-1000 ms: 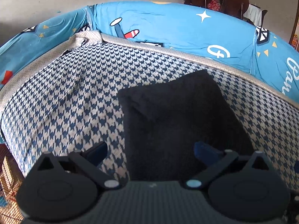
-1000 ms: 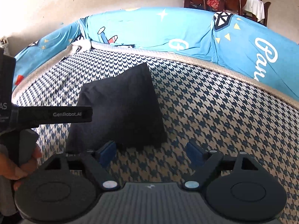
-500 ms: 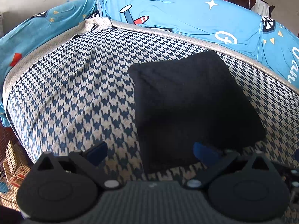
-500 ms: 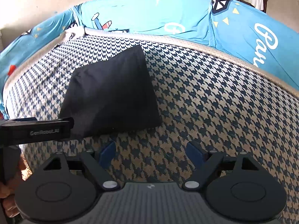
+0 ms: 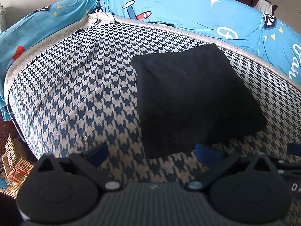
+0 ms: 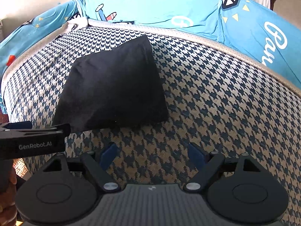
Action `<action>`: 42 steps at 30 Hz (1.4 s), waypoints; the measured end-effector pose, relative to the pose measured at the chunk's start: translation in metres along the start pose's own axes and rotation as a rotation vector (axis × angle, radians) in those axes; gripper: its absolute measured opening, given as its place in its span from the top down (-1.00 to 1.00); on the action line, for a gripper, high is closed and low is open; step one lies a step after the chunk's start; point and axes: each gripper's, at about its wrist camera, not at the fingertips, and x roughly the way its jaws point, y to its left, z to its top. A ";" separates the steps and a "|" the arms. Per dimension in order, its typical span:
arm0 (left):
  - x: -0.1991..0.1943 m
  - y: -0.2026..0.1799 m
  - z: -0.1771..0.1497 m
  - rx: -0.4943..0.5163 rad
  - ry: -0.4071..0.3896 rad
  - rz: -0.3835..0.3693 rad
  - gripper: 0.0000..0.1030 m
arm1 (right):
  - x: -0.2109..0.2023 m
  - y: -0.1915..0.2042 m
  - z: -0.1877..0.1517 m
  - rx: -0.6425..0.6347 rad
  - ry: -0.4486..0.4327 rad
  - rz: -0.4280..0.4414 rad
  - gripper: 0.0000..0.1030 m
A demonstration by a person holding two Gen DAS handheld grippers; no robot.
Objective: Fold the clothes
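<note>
Left wrist view: left tool (image 5: 151, 151) spread wide, empty, near edge of folded black garment (image 5: 191, 101) between its fingers, on houndstooth bed cover (image 5: 75, 86). Right tool (image 6: 151, 153) wide open, empty, short of garment (image 6: 111, 86). Garment's near left corner hidden behind left tool (image 6: 32, 141); folds unreadable in black.

Prob. home bedroom, houndstooth bed (image 5: 79, 86), cartoon sheet (image 5: 178, 9)
</note>
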 end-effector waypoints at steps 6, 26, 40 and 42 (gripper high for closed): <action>-0.002 -0.001 -0.002 0.003 -0.007 0.009 -1.00 | 0.001 -0.005 0.001 0.035 0.002 -0.001 -0.62; -0.027 0.001 -0.023 -0.012 -0.043 0.047 -1.00 | -0.004 -0.002 0.000 0.006 -0.024 0.000 -0.62; -0.056 -0.010 -0.036 0.010 -0.058 0.069 -1.00 | -0.019 0.003 -0.004 -0.036 -0.050 0.016 -0.62; -0.058 -0.010 -0.037 0.010 -0.058 0.071 -1.00 | -0.021 0.003 -0.005 -0.040 -0.054 0.020 -0.62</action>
